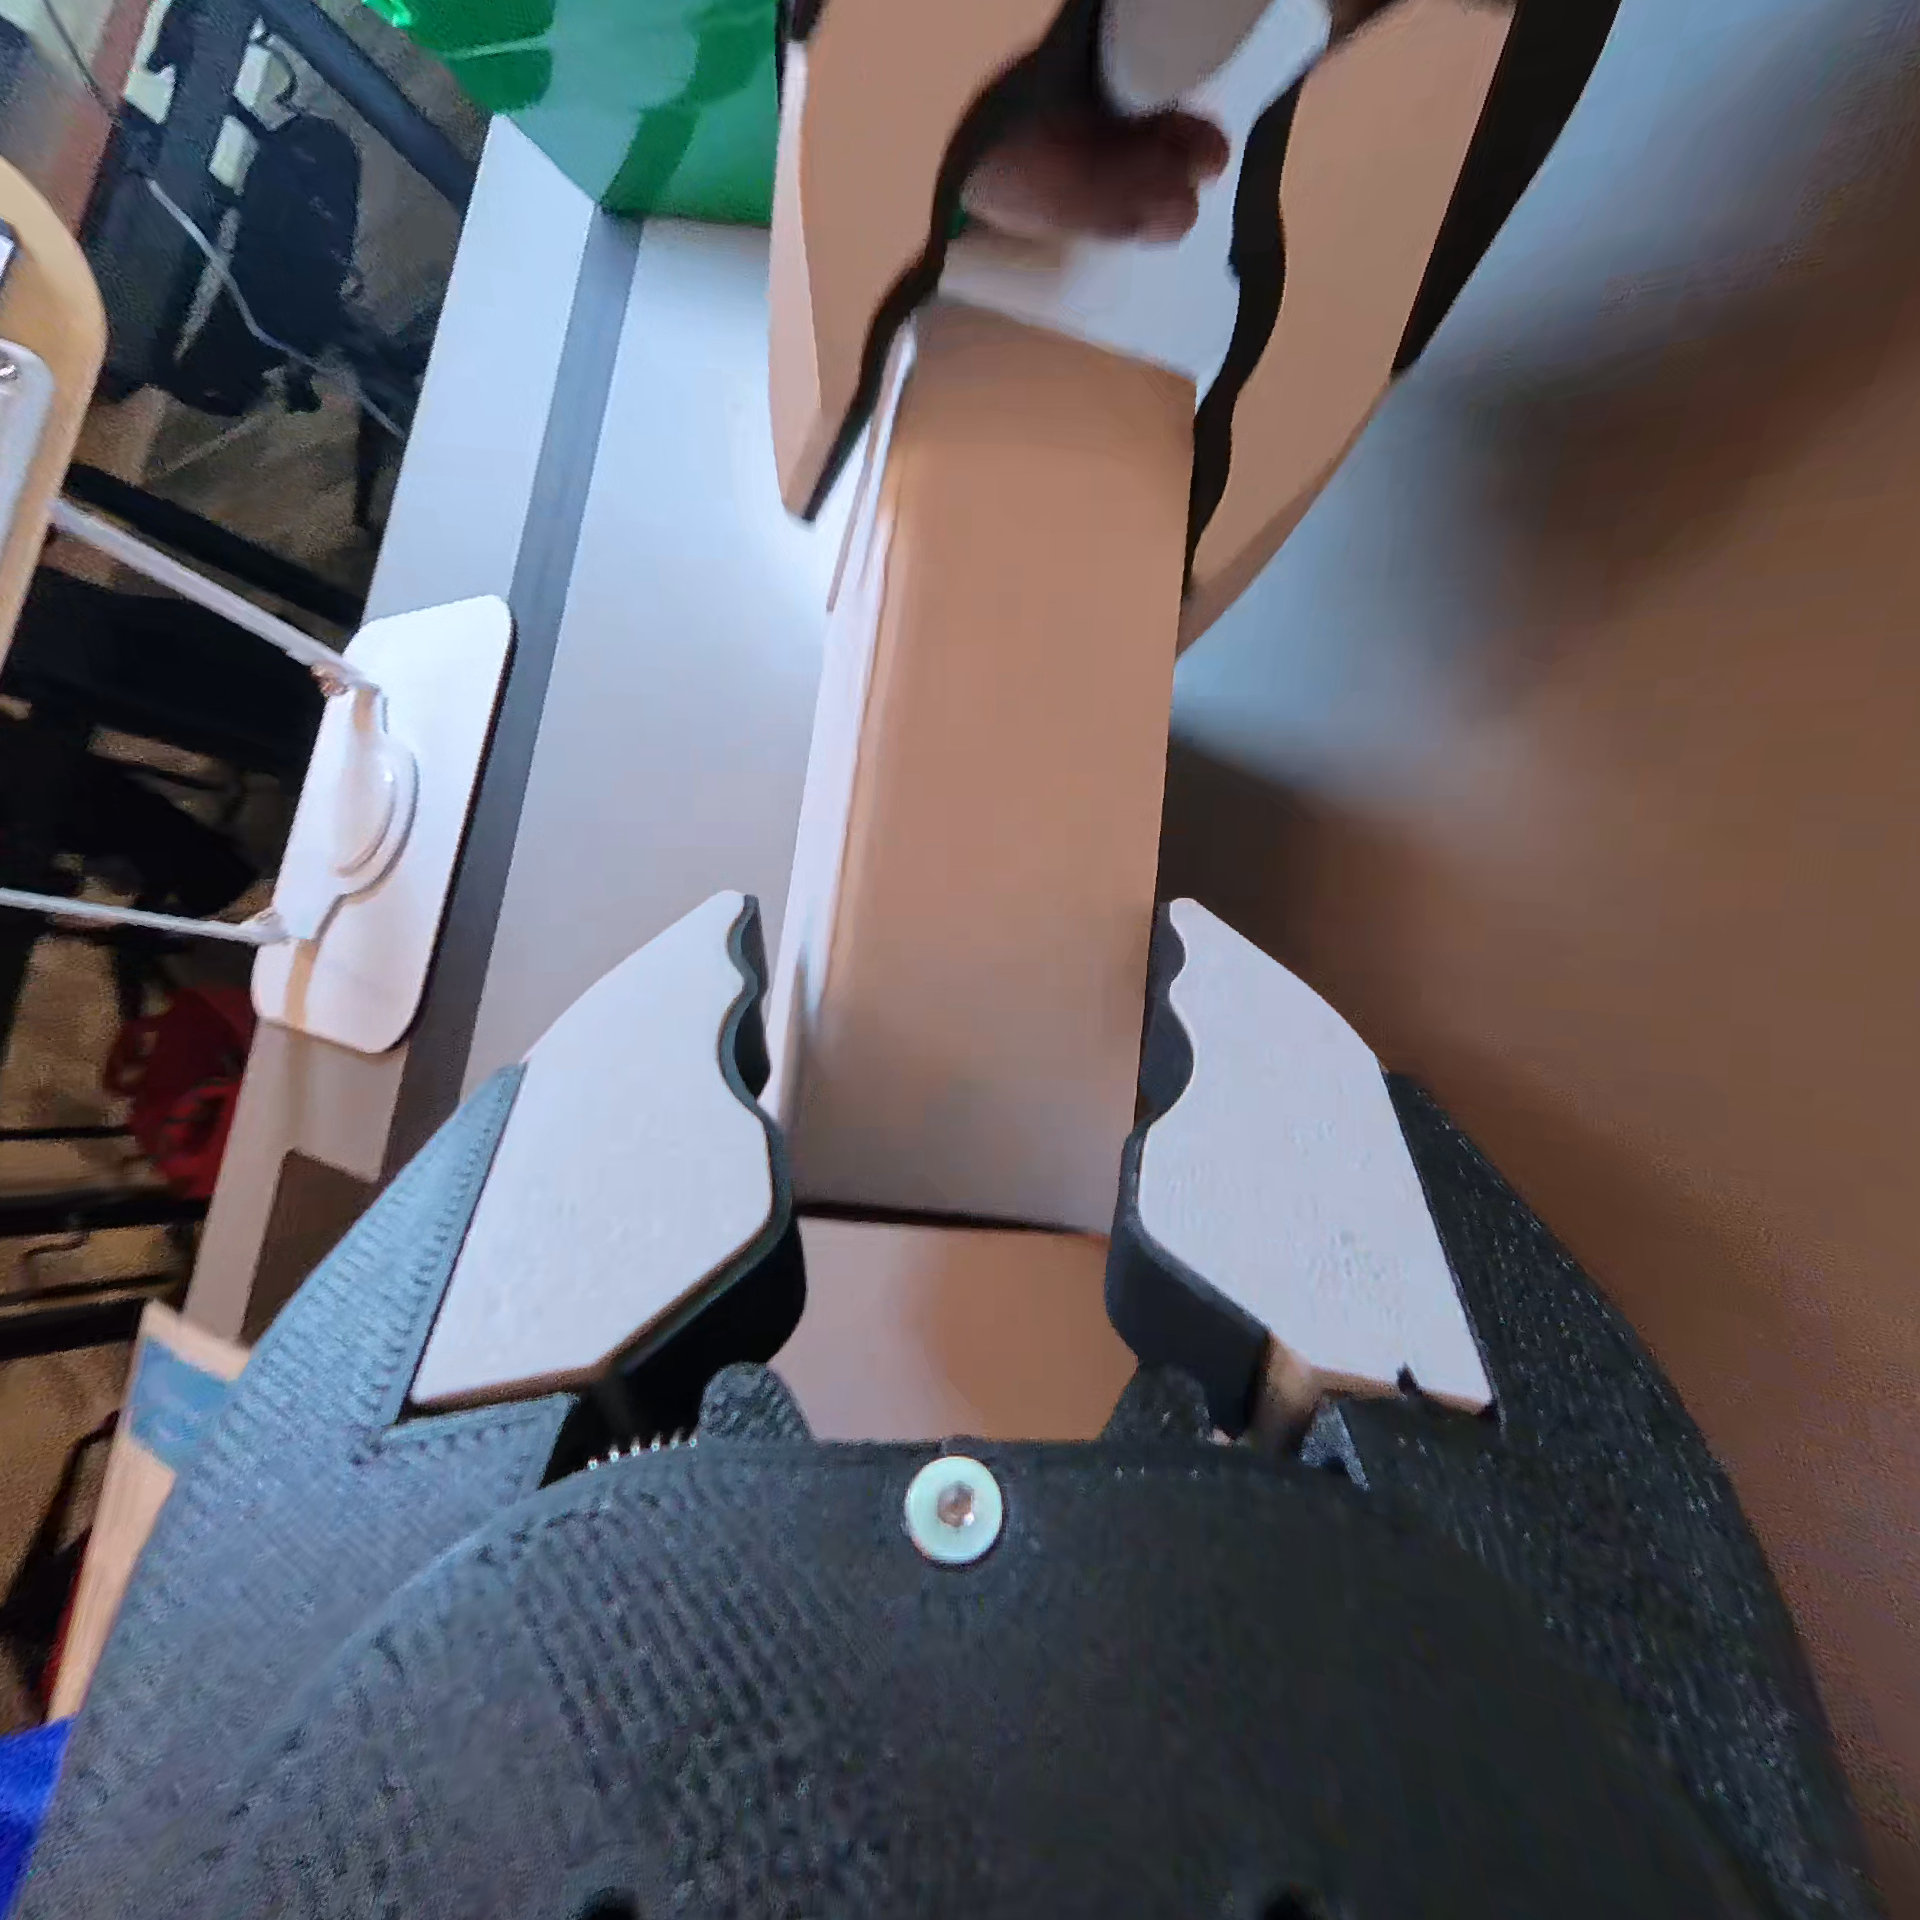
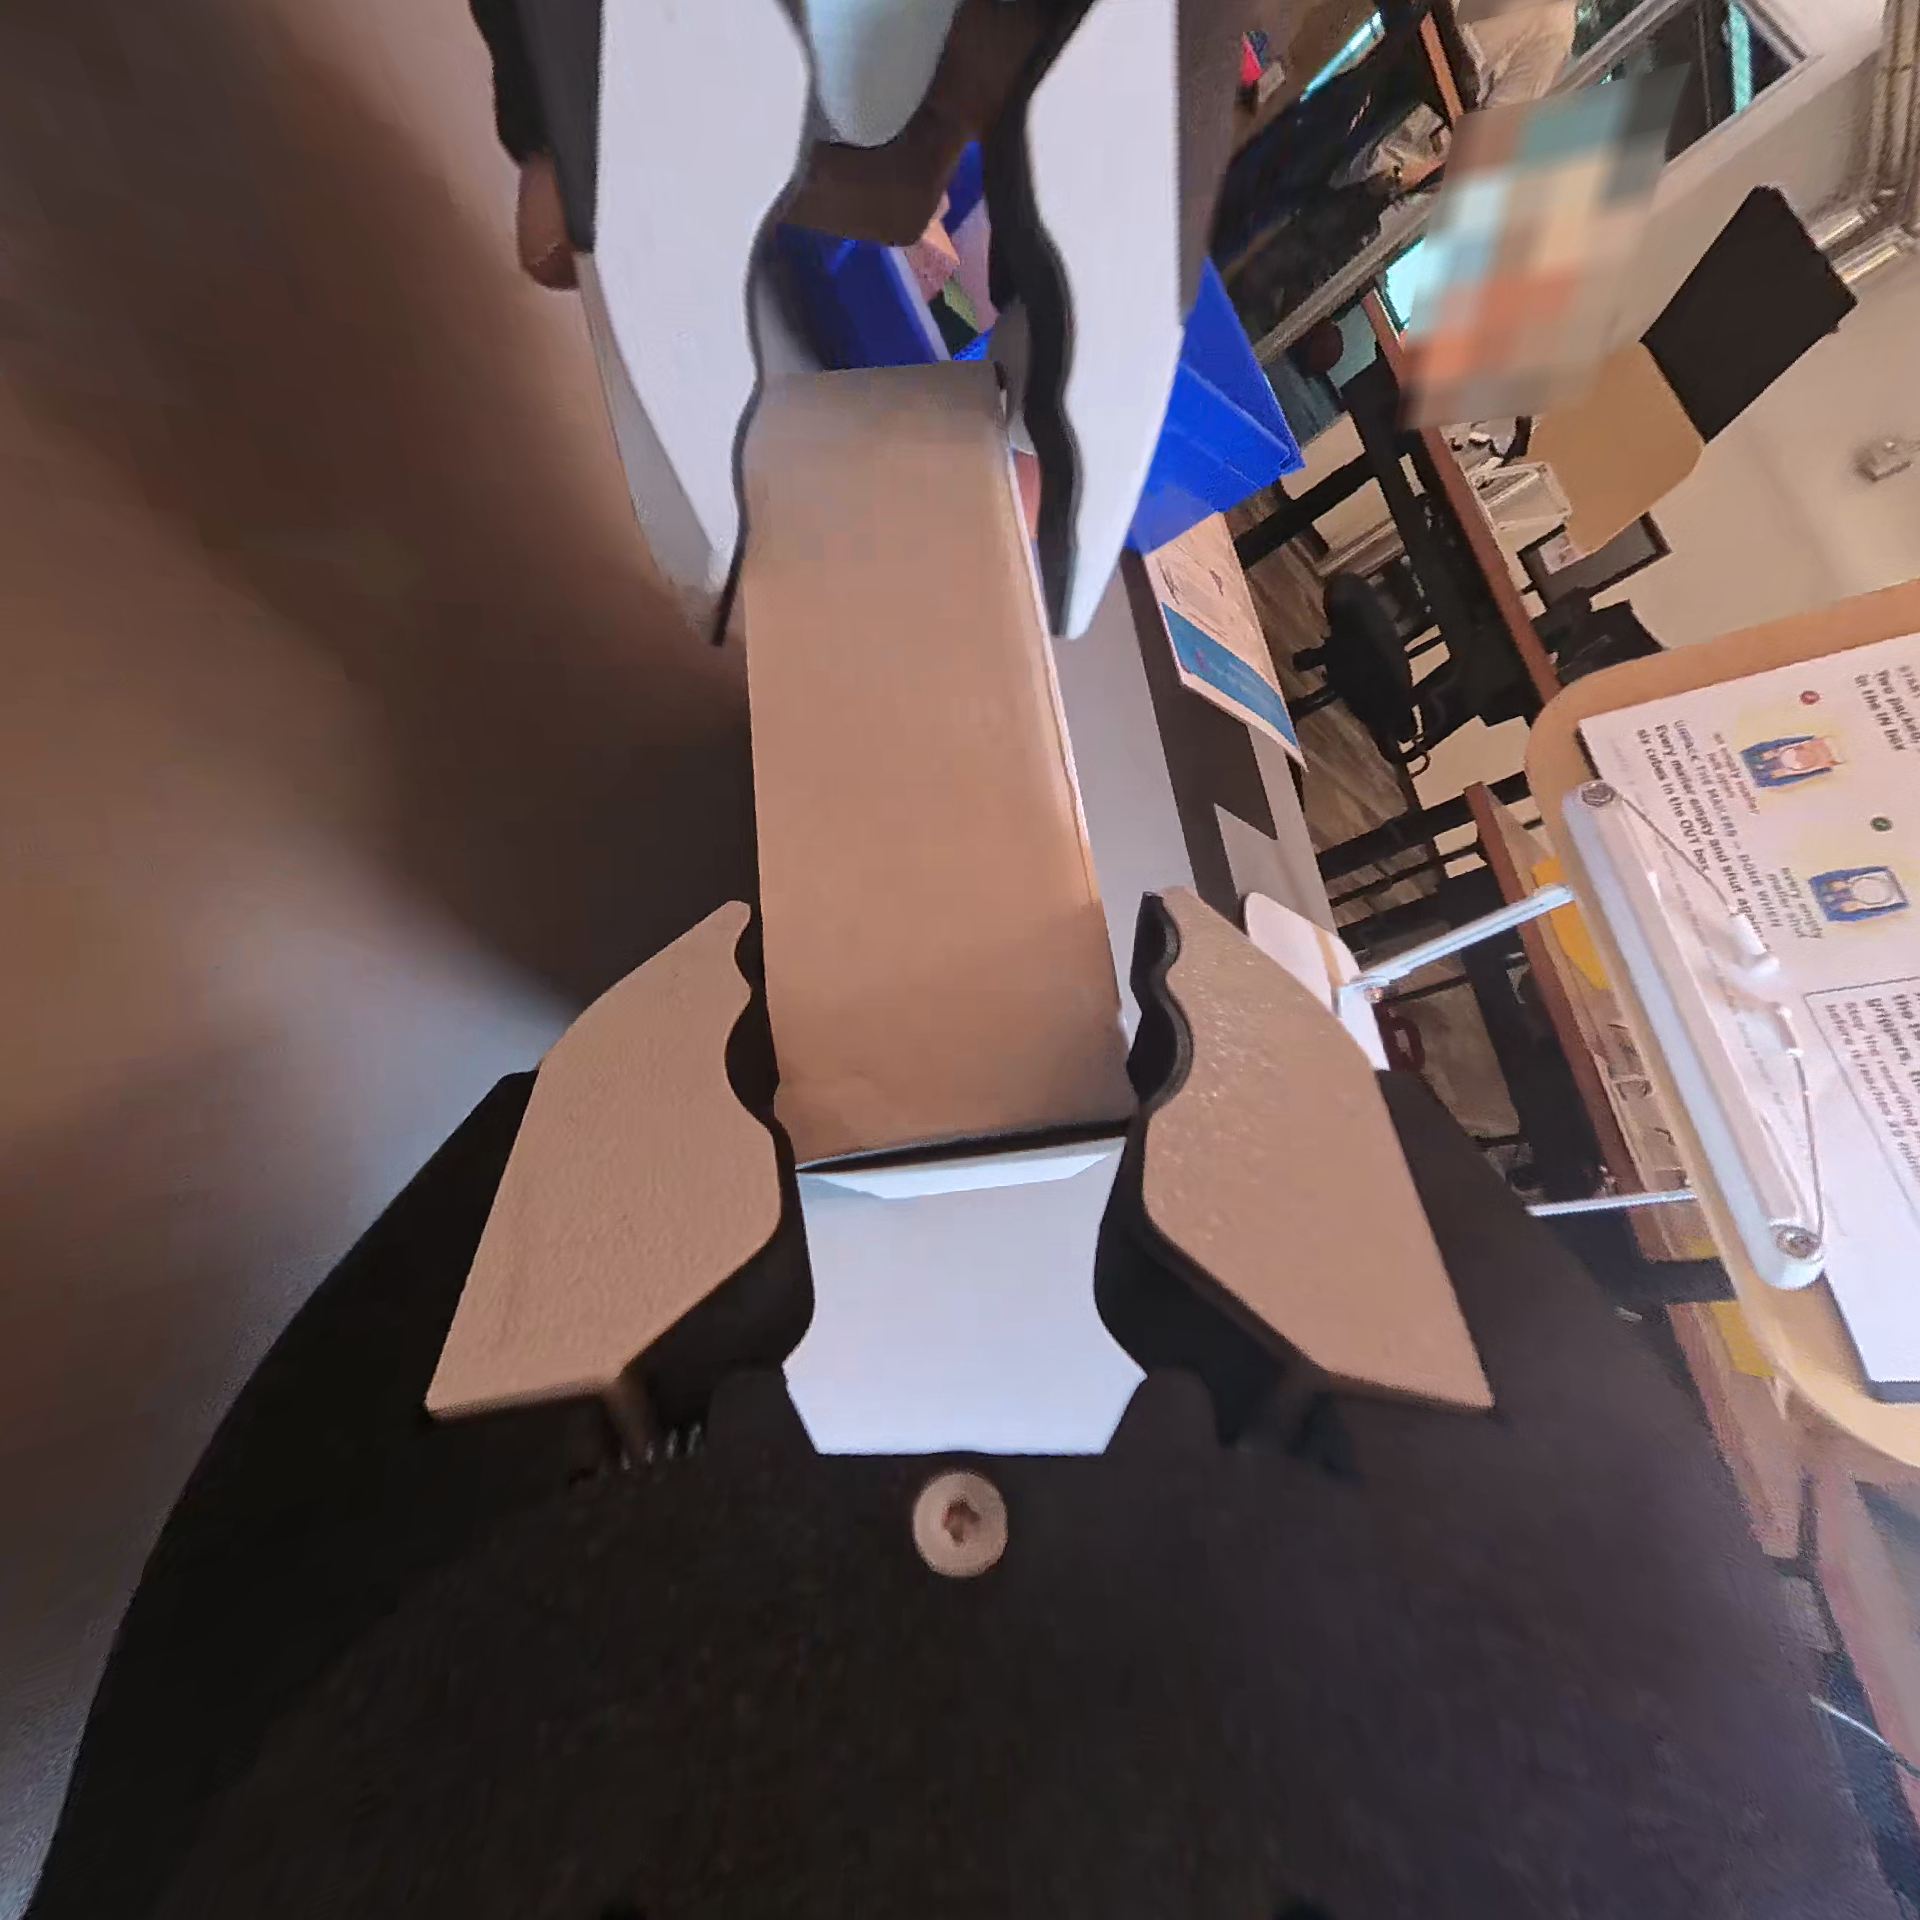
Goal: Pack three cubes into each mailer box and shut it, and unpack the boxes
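Observation:
A brown cardboard mailer box (image 1: 1008,727) is held between both grippers, one at each end. My left gripper (image 1: 961,987) is shut on the near end of its narrow side. My right gripper (image 1: 997,540) faces it from the far end and grips the same side. In the right wrist view the box (image 2: 904,727) runs from my right gripper (image 2: 951,935), shut on it, up to my left gripper (image 2: 894,613). A broad brown panel of the box (image 1: 1558,935) fills the side of each view, blurred. No cubes show.
The white table (image 1: 675,623) lies under the box, its edge to the left. A green bin (image 1: 665,104) stands at the far end. A blue bin (image 2: 1216,416) sits behind the left gripper. A white stand base (image 1: 384,821) and an instruction sheet (image 2: 1766,935) are at the table's side. Across from one pair of fingers to the other is roughly 6 cm.

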Available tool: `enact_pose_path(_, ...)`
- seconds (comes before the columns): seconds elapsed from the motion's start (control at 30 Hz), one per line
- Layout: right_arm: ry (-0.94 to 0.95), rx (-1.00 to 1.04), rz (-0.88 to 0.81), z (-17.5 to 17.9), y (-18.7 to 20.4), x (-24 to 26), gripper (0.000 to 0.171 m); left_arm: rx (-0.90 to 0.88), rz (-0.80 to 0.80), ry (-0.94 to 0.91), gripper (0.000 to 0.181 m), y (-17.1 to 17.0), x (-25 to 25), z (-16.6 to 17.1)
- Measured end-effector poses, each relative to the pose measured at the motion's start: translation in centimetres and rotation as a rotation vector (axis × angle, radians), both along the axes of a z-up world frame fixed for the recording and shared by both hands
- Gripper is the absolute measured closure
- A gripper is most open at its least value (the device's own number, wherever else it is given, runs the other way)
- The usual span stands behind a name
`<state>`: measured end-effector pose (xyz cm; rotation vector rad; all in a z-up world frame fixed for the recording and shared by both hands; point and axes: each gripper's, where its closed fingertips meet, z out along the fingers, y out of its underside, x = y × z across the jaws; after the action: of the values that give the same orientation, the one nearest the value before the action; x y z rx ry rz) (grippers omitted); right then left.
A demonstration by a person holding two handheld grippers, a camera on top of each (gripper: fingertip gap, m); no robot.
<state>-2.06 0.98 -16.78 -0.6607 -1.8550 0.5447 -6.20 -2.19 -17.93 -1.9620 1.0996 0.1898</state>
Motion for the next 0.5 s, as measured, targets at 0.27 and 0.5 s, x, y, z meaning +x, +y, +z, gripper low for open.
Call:
enact_pose_path(0.27,-0.044,0.13,-0.072,-2.1,0.9,1.6,0.1,0.193,-0.023,0.129,0.113,-0.5,0.7,-1.8)
enact_pose_path(0.5,0.098,0.497,-0.184,-0.4,1.0,2.2,0.108,0.114,-0.017,0.067,0.114,-0.6,0.7,-1.3)
